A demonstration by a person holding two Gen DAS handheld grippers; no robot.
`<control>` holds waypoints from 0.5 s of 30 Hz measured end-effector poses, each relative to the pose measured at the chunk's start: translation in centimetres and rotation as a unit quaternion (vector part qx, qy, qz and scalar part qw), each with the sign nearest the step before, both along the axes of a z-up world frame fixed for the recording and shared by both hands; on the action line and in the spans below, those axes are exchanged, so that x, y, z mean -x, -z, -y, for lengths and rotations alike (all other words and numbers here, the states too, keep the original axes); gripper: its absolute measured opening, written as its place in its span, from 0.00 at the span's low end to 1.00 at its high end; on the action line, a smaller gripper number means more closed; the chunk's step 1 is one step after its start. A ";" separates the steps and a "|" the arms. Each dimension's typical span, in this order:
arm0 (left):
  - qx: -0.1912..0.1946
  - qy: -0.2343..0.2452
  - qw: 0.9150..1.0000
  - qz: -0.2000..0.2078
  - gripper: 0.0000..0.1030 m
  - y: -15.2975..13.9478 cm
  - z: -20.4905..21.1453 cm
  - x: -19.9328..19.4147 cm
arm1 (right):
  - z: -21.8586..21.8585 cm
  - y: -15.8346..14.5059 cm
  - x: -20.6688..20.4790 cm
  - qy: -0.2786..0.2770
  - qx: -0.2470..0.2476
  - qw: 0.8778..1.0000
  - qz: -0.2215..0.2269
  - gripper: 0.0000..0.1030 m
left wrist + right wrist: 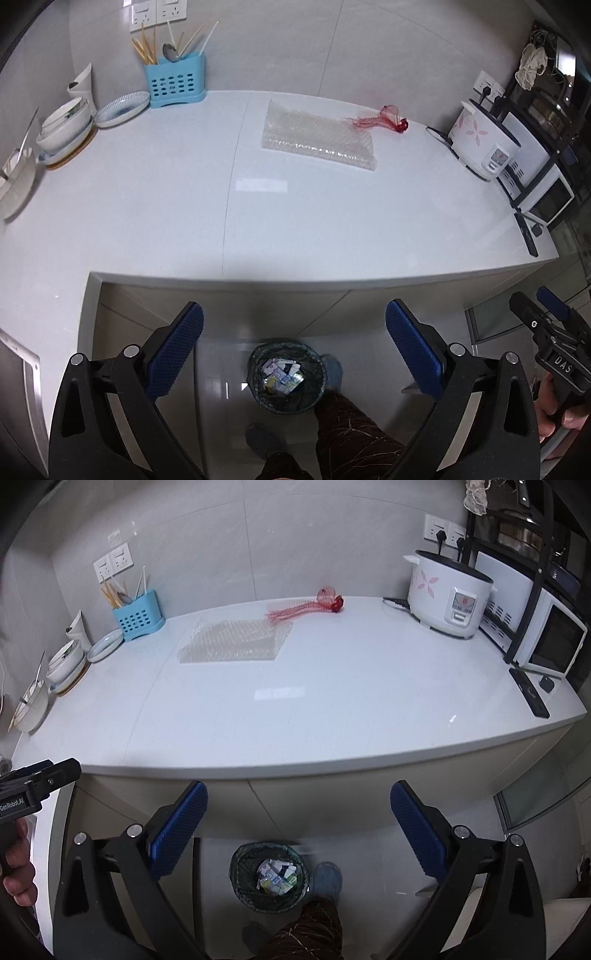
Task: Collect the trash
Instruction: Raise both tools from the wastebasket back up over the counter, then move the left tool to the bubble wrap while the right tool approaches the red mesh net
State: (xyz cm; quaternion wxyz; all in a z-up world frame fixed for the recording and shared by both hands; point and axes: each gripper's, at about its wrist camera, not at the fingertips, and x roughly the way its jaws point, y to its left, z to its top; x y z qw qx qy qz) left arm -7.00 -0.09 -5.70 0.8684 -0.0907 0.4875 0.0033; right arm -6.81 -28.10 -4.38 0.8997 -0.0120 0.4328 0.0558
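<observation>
The left gripper (294,338) is spread wide, its two blue-padded fingers (176,349) far apart with nothing between them and nothing touching them. The right gripper (299,819) is spread just as wide and is likewise empty. Both hang in front of the tabletop's (147,206) near edge, above the floor, looking down past the edge.

On the floor below and between the fingers stands a dark mesh trash bin (287,376), with crumpled wrappers and small packets inside. A person's patterned trouser leg (347,432) and a blue slipper (327,880) are just beside the bin.

Two pieces of trash lie on the tabletop, well apart from both grippers. A clear sheet of bubble wrap (317,134) lies flat toward the back middle. A red net bag (380,120) lies stretched out just behind the sheet's far corner; in the right wrist view its frayed end touches or overlaps the sheet's edge.

Along the left side sit stacked bowls (64,123), a patterned plate (122,109) and a blue utensil holder (175,83) with chopsticks. At the right stand a white rice cooker (448,598) and a microwave (550,642).
</observation>
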 end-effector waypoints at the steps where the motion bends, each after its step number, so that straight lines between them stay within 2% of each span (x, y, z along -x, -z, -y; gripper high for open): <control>1: -0.001 -0.002 1.000 0.000 0.94 0.0 0.2 -0.8 | 0.1 -0.1 -0.8 -0.001 -0.001 1.000 0.003 0.92; 6: -0.006 -0.020 1.000 -0.002 0.94 0.5 1.2 -5.8 | 0.6 0.2 -7.3 -0.024 -0.004 1.000 0.012 0.92; 10: 0.013 -0.067 0.998 -0.014 0.94 1.1 1.5 -10.6 | 1.0 0.2 -13.4 -0.044 -0.003 0.999 0.011 0.92; 13: 0.006 -0.095 0.995 -0.020 0.94 1.6 2.0 -13.9 | 1.8 -0.2 -18.0 -0.055 0.001 0.998 0.017 0.92; 15: 0.018 -0.119 0.992 -0.031 0.94 1.8 1.9 -15.7 | 2.3 -0.4 -20.8 -0.061 -0.001 0.998 0.009 0.92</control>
